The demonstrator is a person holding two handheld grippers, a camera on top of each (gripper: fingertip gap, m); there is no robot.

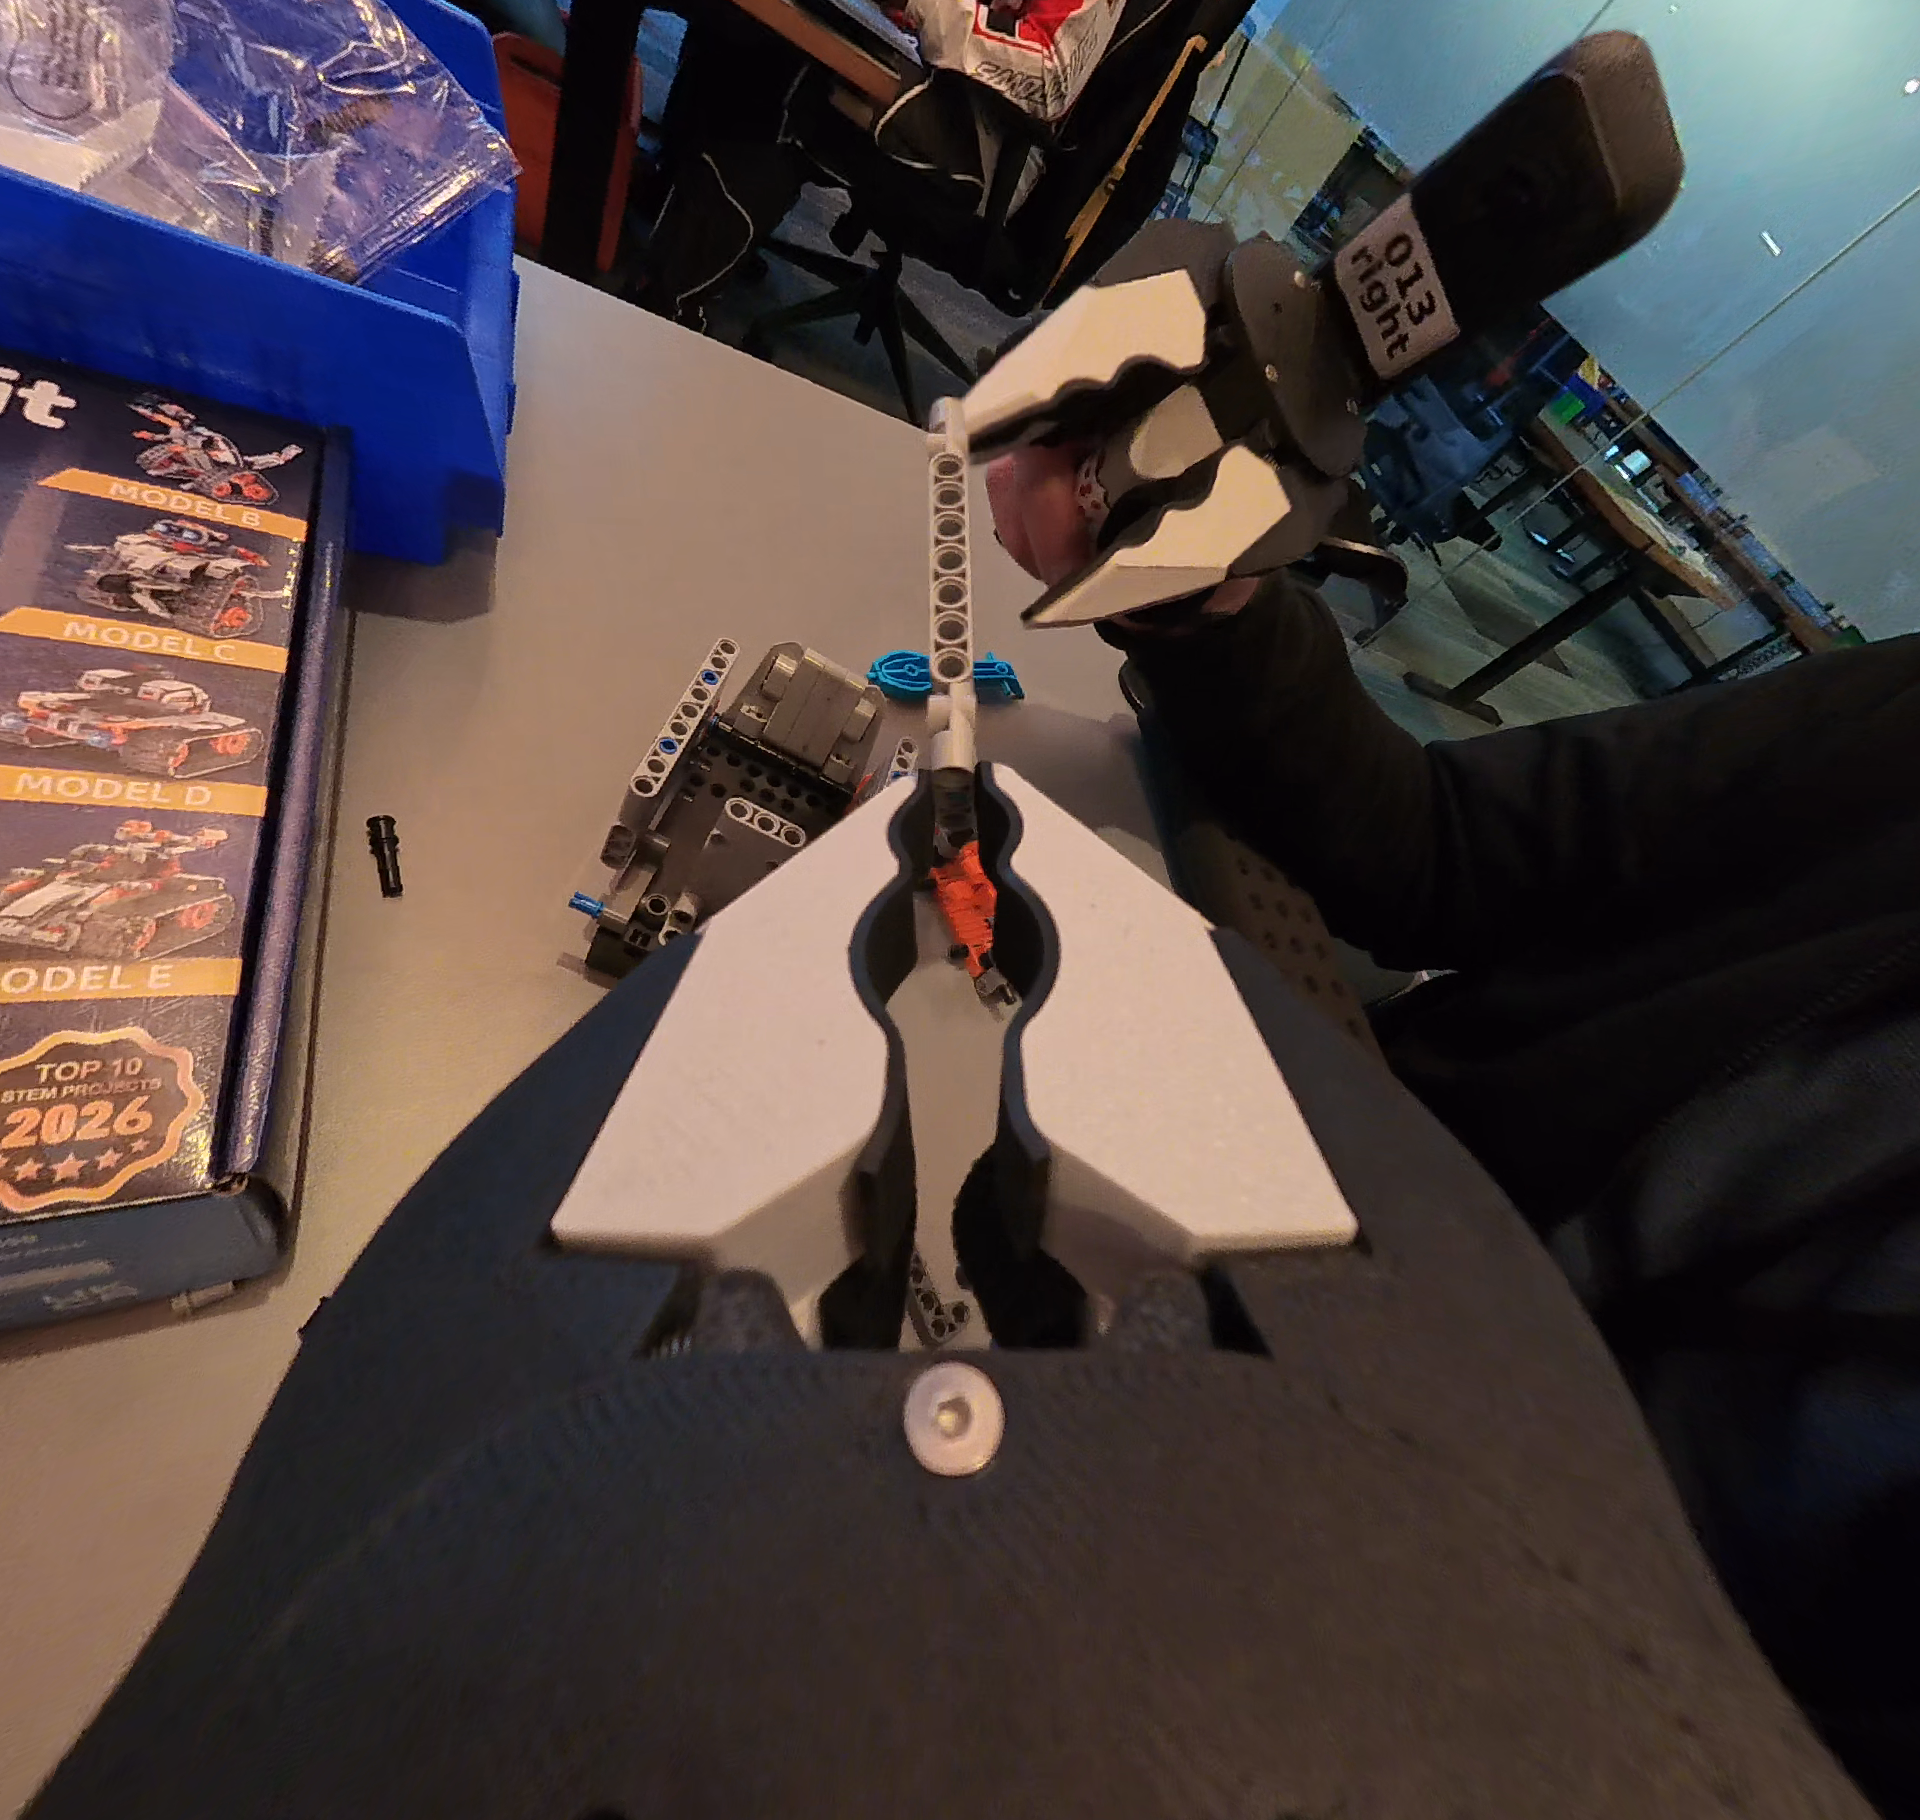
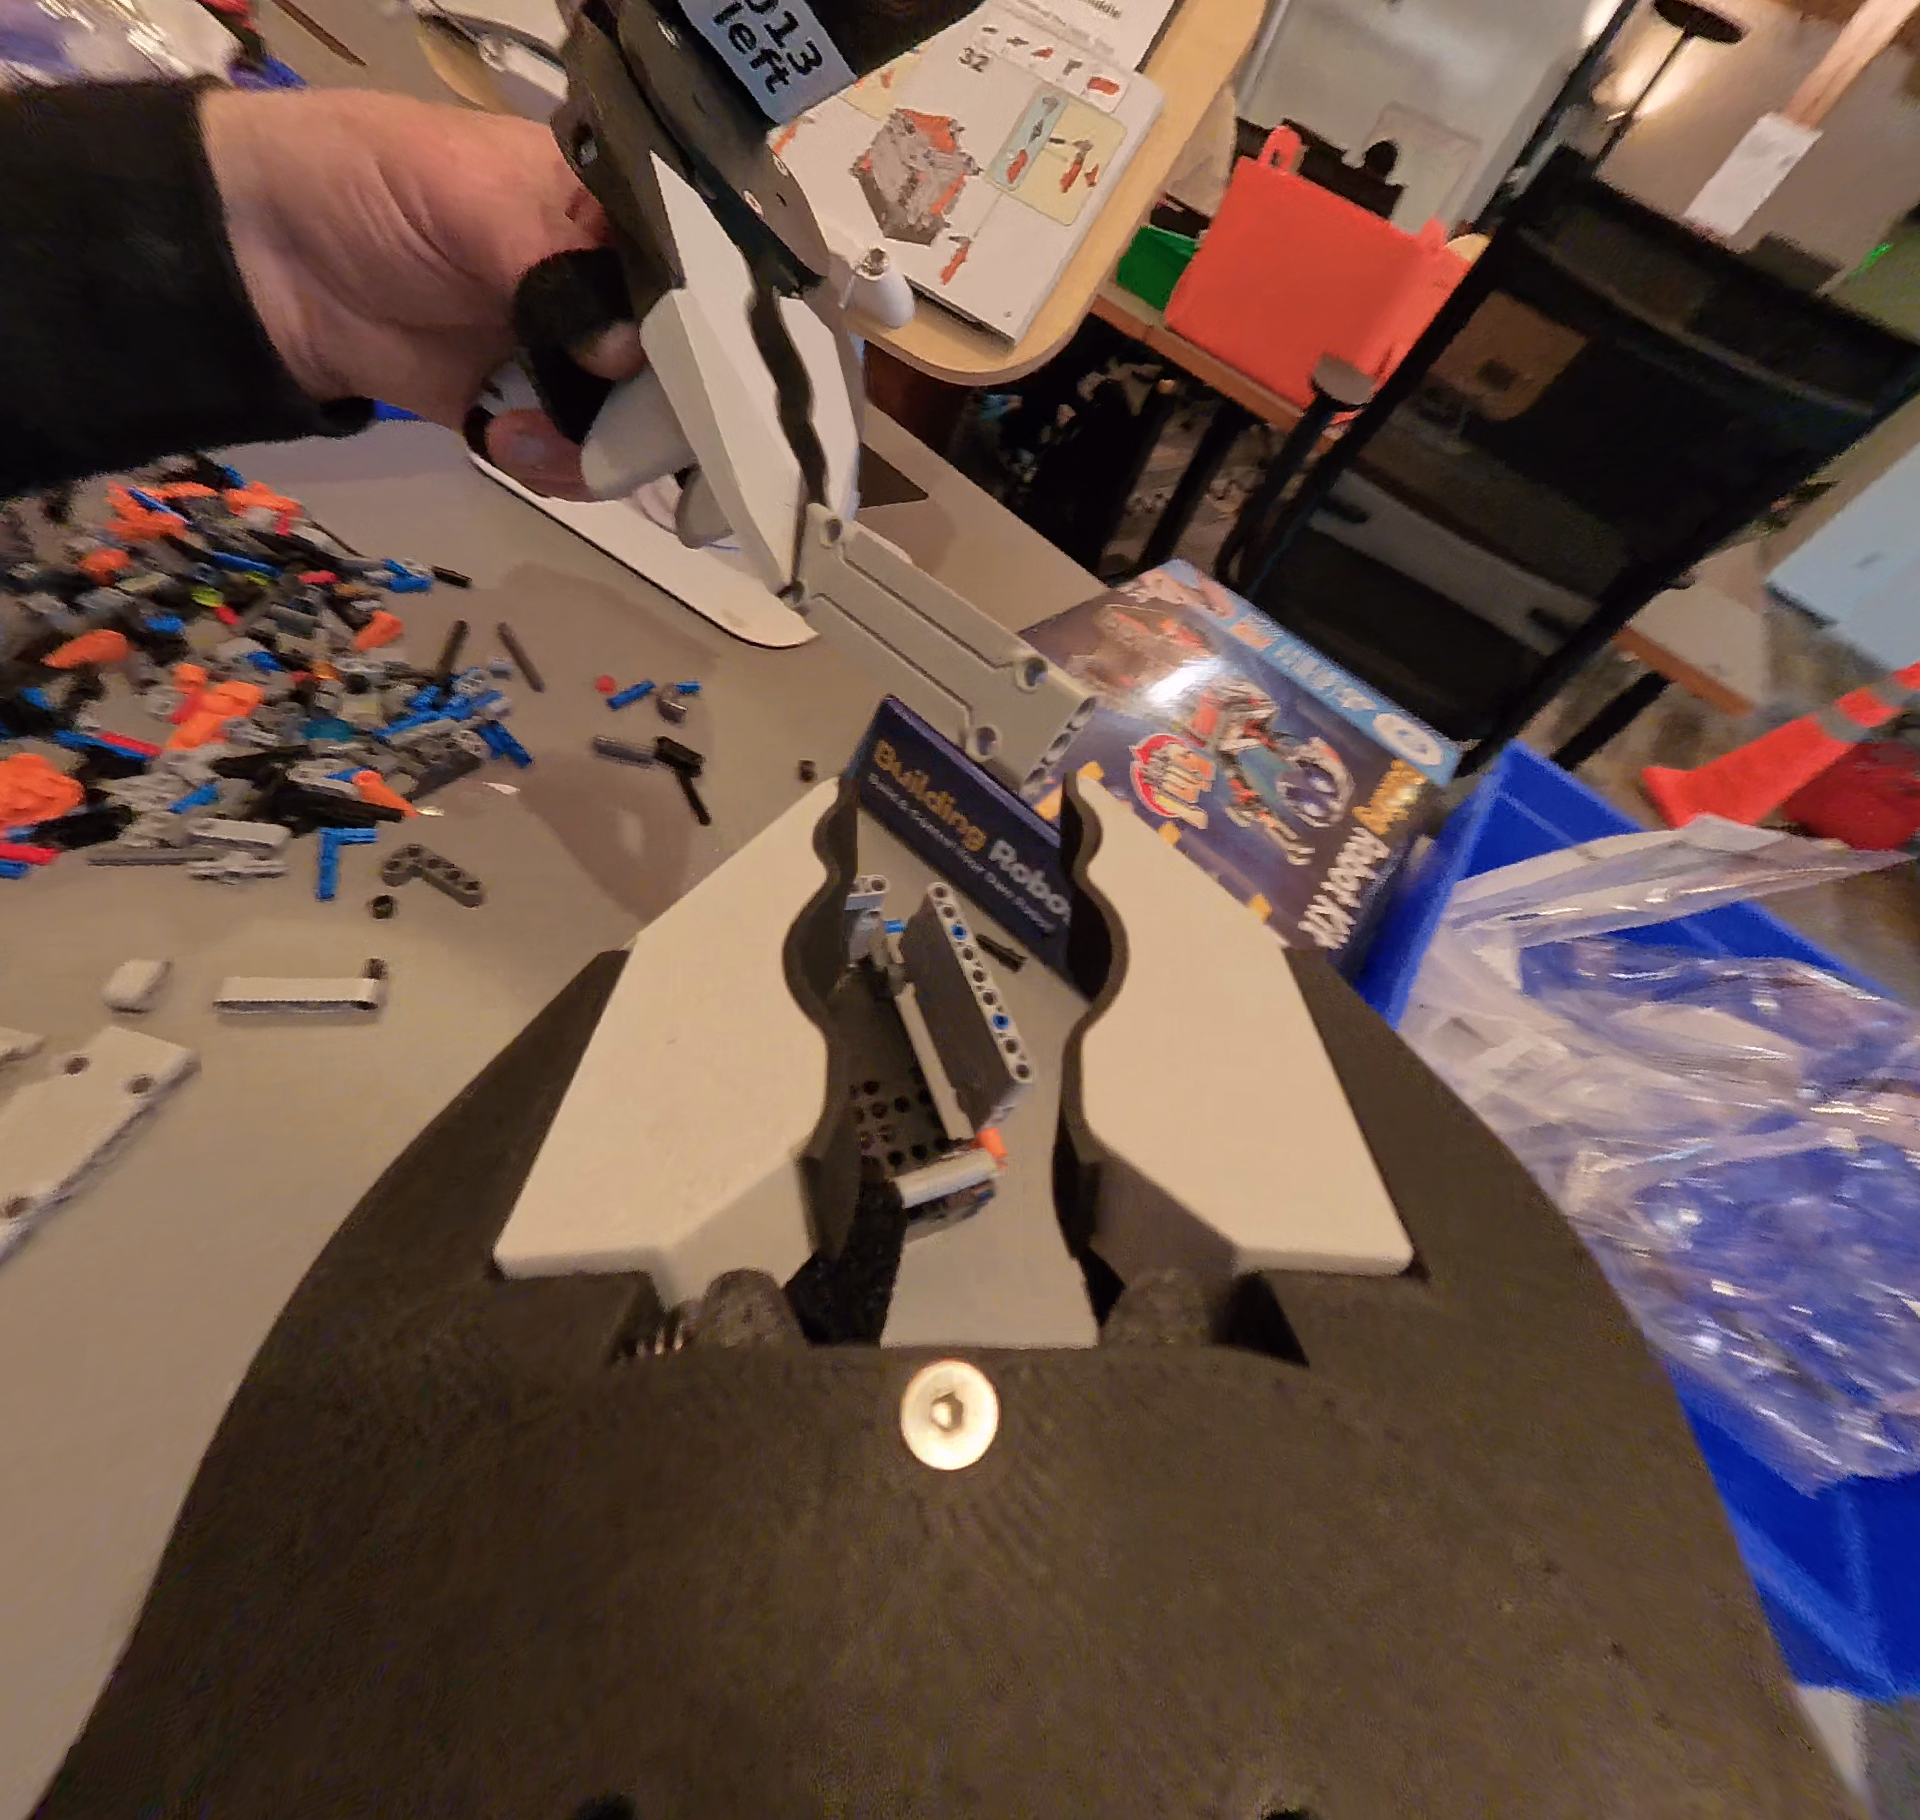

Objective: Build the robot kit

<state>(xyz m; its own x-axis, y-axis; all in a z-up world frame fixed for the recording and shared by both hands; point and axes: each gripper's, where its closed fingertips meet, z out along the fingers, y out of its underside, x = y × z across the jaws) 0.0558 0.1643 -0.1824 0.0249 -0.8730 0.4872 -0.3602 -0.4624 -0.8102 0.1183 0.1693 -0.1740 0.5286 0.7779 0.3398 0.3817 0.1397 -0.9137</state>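
Note:
My left gripper (image 1: pixel 951 783) is shut on the end of a flat grey panel with holes (image 1: pixel 950 565), which I see edge-on and which stands up away from the fingertips. In the right wrist view the left gripper (image 2: pixel 795 586) holds this panel (image 2: pixel 925 648) out over the table. My right gripper (image 2: pixel 956 814) is open and empty. In the left wrist view it (image 1: pixel 1013 523) hovers with its upper fingertip beside the panel's far end. A partly built grey and black model (image 1: pixel 748 794) lies on the table beneath both, and shows between the right fingers (image 2: pixel 935 1043).
A pile of loose orange, blue, black and grey pieces (image 2: pixel 208 690) covers the table's left. The kit box (image 2: pixel 1226 762) and a blue bin (image 2: pixel 1766 1458) with clear plastic bags (image 2: pixel 1714 1095) stand to the right. An open instruction booklet (image 2: pixel 997 160) lies behind. A black pin (image 1: pixel 384 851) lies loose. Left tips to right tips: about 7 cm. From either gripper's tips it is about 20 cm to the black pin (image 1: pixel 384 851).

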